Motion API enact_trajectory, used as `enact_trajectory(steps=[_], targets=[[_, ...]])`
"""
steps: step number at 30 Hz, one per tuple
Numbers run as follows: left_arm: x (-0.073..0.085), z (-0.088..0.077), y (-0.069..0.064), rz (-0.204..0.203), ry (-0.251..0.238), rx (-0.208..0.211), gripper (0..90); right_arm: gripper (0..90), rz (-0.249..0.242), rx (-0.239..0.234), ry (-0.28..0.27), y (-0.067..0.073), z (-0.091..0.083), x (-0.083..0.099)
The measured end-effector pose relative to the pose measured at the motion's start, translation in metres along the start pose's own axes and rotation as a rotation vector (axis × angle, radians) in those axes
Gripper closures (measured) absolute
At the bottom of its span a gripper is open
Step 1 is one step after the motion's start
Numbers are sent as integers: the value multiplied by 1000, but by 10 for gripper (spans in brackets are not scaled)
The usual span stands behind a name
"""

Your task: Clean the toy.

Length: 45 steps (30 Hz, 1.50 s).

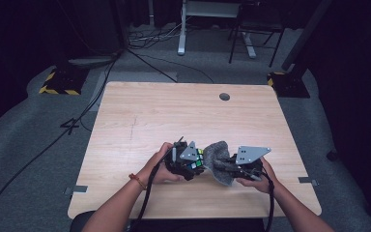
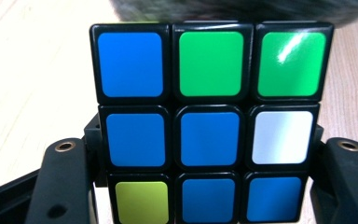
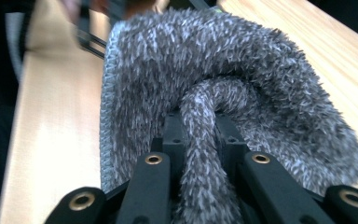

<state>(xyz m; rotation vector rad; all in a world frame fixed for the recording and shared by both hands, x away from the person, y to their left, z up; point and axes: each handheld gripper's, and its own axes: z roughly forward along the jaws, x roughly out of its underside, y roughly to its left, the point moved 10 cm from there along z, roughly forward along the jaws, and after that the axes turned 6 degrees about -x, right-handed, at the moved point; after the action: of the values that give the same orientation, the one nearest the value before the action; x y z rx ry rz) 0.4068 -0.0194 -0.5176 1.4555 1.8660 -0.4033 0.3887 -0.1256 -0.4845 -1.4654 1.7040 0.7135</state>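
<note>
A puzzle cube (image 2: 209, 123) with blue, green, white and yellow stickers sits between the jaws of my left gripper (image 2: 205, 163), which is shut on its sides. From above, the cube (image 1: 196, 161) peeks out beside the left gripper (image 1: 186, 162) near the table's front middle. A fuzzy grey cloth (image 3: 223, 93) is pinched in a fold by my right gripper (image 3: 207, 154), shut on it. In the high view the cloth (image 1: 217, 157) hangs between both hands, touching or nearly touching the cube, with the right gripper (image 1: 239, 166) just to its right.
The wooden table (image 1: 174, 116) has a round cable hole (image 1: 224, 96) at the back. Cables (image 1: 149, 193) trail from both grippers toward the front edge. Beyond the table are desk legs (image 1: 181, 29), a chair and floor cables.
</note>
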Motion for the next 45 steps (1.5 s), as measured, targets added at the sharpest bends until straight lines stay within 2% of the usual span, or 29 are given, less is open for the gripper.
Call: enact_trajectory(steps=[2, 4, 5, 7, 11, 15, 20, 24, 27, 32, 34, 37, 41, 45], targets=[[1, 4, -2, 11, 13, 8, 334, 785, -20, 2, -10, 4, 1, -5], [1, 10, -8, 18, 25, 26, 335, 784, -31, -11, -43, 8, 2, -13], [2, 12, -11, 38, 36, 35, 335, 784, -35, -10, -51, 10, 2, -16], [0, 15, -18, 50, 36, 54, 335, 784, -49, 18, -53, 9, 3, -21], [-3, 12, -20, 47, 20, 63, 335, 786, -38, 81, -34, -3, 3, -23], [-6, 5, -15, 46, 4, 45, 335, 786, 17, 108, 8, -19, 3, -6], [-9, -6, -6, 29, -33, 18, 335, 786, 51, 98, 47, -22, 1, 11], [-10, -13, 0, 10, -48, -7, 335, 786, 44, 73, 62, -18, 2, 15], [-9, -14, 2, 12, -46, -15, 334, 786, 28, 49, 46, -12, 3, 11], [-7, -11, 1, 8, -34, -16, 334, 785, -2, 64, 12, -8, 0, 0], [-7, -8, -1, 3, -25, -6, 334, 785, -10, 70, -13, -7, -3, -5], [-7, -2, -7, 30, -4, 5, 334, 785, -31, 62, -47, -3, -6, -15], [-6, 7, -16, 44, 20, 25, 333, 784, -58, 56, -52, 5, -3, -23], [-6, 10, -20, 46, 27, 35, 333, 784, -58, 60, -59, 5, -1, -26]])
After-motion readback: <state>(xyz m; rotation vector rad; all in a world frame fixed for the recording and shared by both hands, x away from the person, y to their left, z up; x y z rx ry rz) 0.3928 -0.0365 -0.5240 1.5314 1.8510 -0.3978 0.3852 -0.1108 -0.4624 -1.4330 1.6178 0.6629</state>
